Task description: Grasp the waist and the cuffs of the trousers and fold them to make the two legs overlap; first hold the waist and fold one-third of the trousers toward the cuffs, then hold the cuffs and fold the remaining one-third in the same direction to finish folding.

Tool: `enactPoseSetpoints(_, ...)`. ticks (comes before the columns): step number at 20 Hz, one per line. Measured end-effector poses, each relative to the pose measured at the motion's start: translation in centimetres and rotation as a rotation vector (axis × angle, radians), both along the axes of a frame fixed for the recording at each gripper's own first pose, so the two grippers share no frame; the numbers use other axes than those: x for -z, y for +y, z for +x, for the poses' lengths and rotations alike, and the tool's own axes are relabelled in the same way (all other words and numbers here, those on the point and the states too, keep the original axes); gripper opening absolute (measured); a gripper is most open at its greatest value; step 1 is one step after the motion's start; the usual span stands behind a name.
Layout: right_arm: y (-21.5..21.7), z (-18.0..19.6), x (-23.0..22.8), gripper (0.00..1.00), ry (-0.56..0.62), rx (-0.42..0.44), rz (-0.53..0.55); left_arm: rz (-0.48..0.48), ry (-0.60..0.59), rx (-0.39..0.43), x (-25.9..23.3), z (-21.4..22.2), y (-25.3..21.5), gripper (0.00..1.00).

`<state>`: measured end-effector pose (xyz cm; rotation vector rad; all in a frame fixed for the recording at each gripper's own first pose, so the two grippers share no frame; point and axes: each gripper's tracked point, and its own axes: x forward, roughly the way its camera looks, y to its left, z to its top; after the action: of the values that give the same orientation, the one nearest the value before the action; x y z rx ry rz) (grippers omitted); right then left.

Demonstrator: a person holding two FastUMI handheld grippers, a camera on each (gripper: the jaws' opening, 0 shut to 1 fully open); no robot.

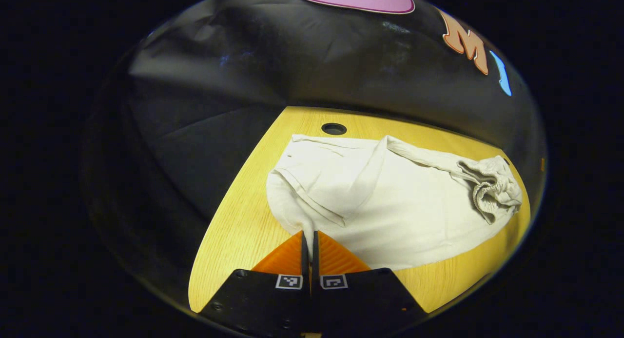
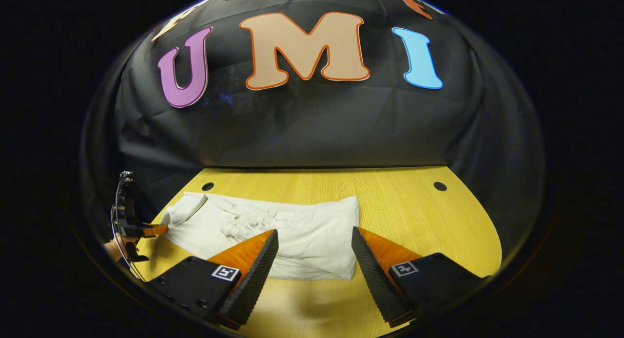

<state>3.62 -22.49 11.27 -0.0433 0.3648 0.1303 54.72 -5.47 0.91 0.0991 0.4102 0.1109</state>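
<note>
Right gripper view: pale trousers (image 2: 273, 235) lie on the wooden worktop (image 2: 414, 216), long axis running left to right, cloth creased. Right gripper (image 2: 314, 252) hovers above them, jaws wide apart, holding nothing. Left gripper (image 1: 309, 240) has its jaws closed on a trouser edge; the elastic waist (image 1: 492, 189) lies bunched at the far end.

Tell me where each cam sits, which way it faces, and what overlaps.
Left gripper view: rides the left gripper, facing along the wooden table over the pale trousers; own jaws shut on a trouser edge.
Right gripper view: rides the right gripper, facing the black cloth wall across the table; own jaws open above the trousers' near edge, left gripper far left at the cloth's end.
Shared: trousers, table, wall.
</note>
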Motion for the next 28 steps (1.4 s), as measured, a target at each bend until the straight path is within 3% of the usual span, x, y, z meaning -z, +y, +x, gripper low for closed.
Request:
enactPoseSetpoints(1,-0.1,-0.2,0.0,0.97,0.002,-0.001,0.002,-0.036,-0.014,-0.002,-0.4,-0.2,-0.3,0.00)
enactPoseSetpoints(5,-1.0,-0.9,0.5,0.93,0.024,-0.002,0.029,-0.157,-0.103,0.021,-3.3,-0.1,-4.0,0.00)
enactPoseSetpoints(6,-1.4,-1.1,0.5,0.97,0.025,-0.002,0.030,-0.164,-0.116,0.038,-4.3,-0.3,-5.3,0.00)
enactPoseSetpoints(11,-3.6,-2.0,0.5,0.96,0.021,-0.010,0.031,-0.093,-0.187,0.185,-9.5,-0.9,-14.3,0.00)
enactPoseSetpoints(19,-9.5,-3.0,0.5,0.96,0.012,-0.016,0.051,0.037,-0.278,0.411,-16.2,-1.3,-33.1,0.00)
enactPoseSetpoints(23,-13.2,-3.4,0.4,0.96,0.010,0.003,0.055,0.086,-0.264,0.532,-15.2,-1.9,-41.5,0.00)
enactPoseSetpoints(28,-17.3,-4.1,0.8,0.96,0.017,0.037,0.062,0.132,-0.171,0.607,-8.1,-1.7,-48.2,0.01)
